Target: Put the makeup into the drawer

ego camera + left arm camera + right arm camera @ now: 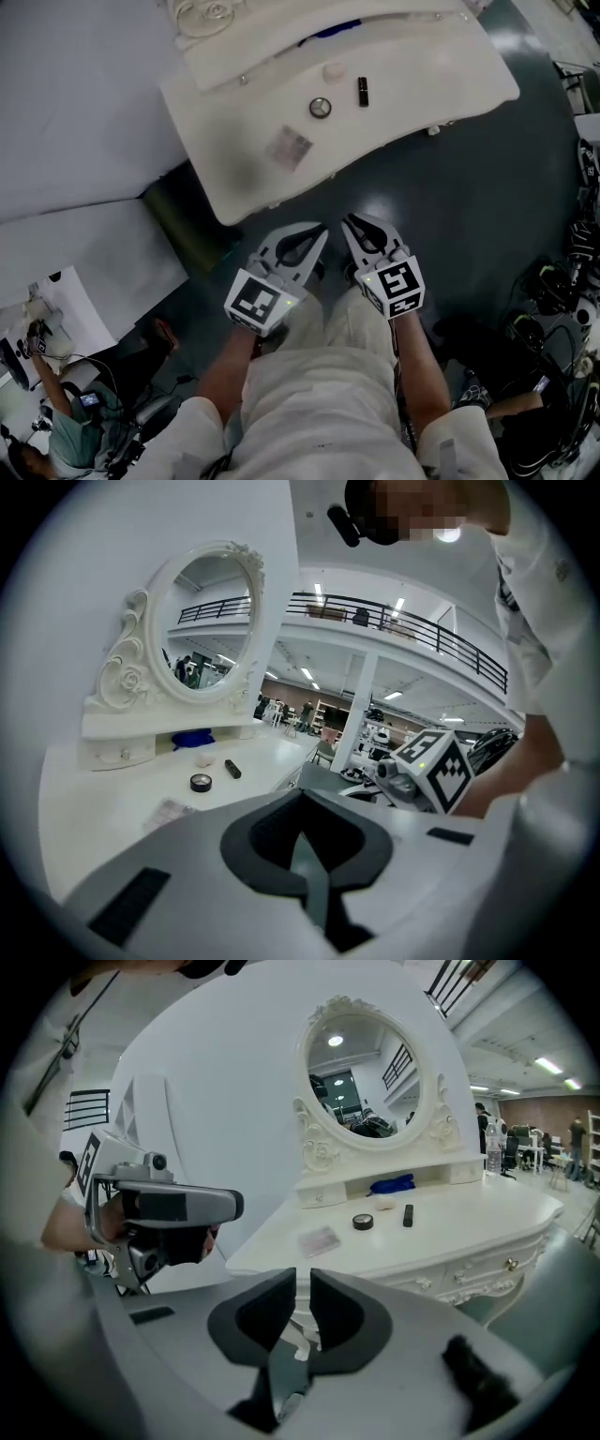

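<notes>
On the white vanity table (234,178) lie a round black compact (321,107), a black lipstick (363,91), a small pale jar (332,70) and a clear flat palette (291,147). A blue item (333,30) sits under the mirror shelf. My left gripper (319,231) is shut and empty, short of the table's front edge. Beside it, my right gripper (350,222) has its jaws a narrow gap apart with nothing between them. The right gripper view shows the compact (363,1222), the lipstick (408,1215), the palette (318,1238) and the closed front drawers (473,1274).
An oval mirror (211,625) stands at the back of the vanity against a white wall. A person (66,422) sits at the lower left among gear. Cables and equipment (562,291) crowd the dark floor at the right.
</notes>
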The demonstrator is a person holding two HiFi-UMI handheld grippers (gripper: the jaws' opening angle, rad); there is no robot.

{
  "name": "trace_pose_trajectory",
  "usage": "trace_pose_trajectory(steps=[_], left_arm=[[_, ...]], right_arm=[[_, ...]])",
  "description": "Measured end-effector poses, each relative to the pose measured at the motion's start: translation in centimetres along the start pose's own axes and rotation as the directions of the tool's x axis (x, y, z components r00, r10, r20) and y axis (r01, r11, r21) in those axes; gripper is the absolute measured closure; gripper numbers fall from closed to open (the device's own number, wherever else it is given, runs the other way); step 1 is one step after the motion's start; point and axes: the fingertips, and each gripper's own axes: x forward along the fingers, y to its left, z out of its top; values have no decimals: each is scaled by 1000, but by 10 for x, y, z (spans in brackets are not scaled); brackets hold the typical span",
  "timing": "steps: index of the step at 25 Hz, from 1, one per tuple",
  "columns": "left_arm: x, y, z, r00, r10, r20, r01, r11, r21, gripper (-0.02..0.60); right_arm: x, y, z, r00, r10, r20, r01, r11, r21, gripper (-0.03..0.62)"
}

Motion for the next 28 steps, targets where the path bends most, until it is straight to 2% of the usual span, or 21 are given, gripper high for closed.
trace_pose_trajectory(steps=[3,8,14,20,25,28], left_arm=[[9,14,-8,1000,9,-1,-9,1000,-17,571],[18,25,-12,999,36,13,-36,999,-28,571],[30,22,-11,999,33,32,-32,999,-30,571],[38,24,-33,1000,16,7,-16,998,-61,571],[36,30,-42,1000,28,-2,-28,998,-62,571],[32,35,-41,999,38,-1,-38,997,-70,571]], right_arm=[[19,-10,-6,1000,8,-10,-9,1000,-12,531],[46,-25,-24,999,46,-22,-46,999,16,454],[81,-46,-50,998,34,-52,-34,999,6,425],[127,-64,-79,997,13,-75,-14,1000,-14,384],[152,-78,-92,994,-26,-107,22,999,-40,382],[162,-77,-101,990,-23,-140,18,999,-36,384]])
